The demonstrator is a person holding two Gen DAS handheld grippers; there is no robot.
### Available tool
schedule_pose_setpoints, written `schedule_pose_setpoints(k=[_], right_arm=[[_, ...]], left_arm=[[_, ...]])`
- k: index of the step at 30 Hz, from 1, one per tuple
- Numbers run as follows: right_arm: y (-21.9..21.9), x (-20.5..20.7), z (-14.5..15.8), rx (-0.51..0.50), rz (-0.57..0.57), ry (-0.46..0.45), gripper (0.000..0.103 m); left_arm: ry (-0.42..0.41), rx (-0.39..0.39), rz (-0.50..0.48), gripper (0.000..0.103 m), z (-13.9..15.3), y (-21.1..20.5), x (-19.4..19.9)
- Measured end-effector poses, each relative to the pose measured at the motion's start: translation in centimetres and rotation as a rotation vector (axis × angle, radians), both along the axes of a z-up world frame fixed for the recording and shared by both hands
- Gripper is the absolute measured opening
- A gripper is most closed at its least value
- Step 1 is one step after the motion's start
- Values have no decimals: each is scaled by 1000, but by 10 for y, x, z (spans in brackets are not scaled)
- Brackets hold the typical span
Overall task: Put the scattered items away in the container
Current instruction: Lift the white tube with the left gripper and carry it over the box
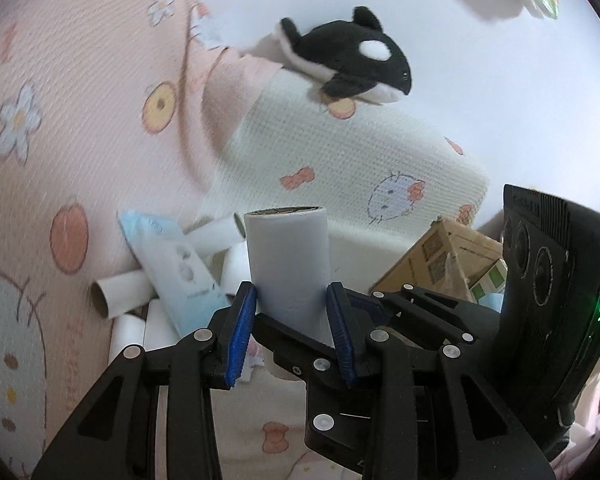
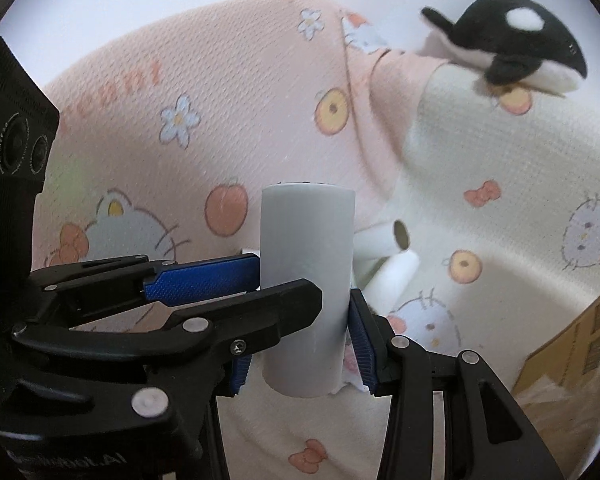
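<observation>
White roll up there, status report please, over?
Both claws clamped on white paper roll. Roll upright. Nothing blocking.

A pale grey-white roll (image 1: 287, 264) is seen between blue ribbed pads (image 1: 242, 332) on black fingers. The pink blanket (image 1: 80, 120) and the cream pillow (image 1: 340, 168) are printed with cartoon cats, flowers, apples and bows. The plush orca (image 1: 348, 56) is coloured black and white; the box (image 1: 440, 260) is brown.
</observation>
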State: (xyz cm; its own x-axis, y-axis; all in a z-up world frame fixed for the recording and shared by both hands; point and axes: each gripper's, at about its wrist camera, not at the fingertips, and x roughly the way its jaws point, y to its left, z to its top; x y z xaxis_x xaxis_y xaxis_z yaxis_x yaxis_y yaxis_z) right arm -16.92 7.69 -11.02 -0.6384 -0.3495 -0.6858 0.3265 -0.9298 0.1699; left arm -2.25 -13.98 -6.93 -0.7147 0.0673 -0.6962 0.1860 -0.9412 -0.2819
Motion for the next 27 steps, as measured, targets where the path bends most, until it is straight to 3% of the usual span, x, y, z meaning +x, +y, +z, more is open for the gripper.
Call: schedule_pose_setpoints(k=[10, 21, 27], right_arm=[[22, 1, 23, 9, -37, 16, 41], [73, 20, 61, 33, -141, 102, 41], [102, 31, 68, 39, -208, 65, 41]], left_arm=[[-21, -27, -45, 40, 24, 26, -21], [37, -45, -155, 40, 58, 79, -48], [32, -55, -225, 40, 58, 112, -57]])
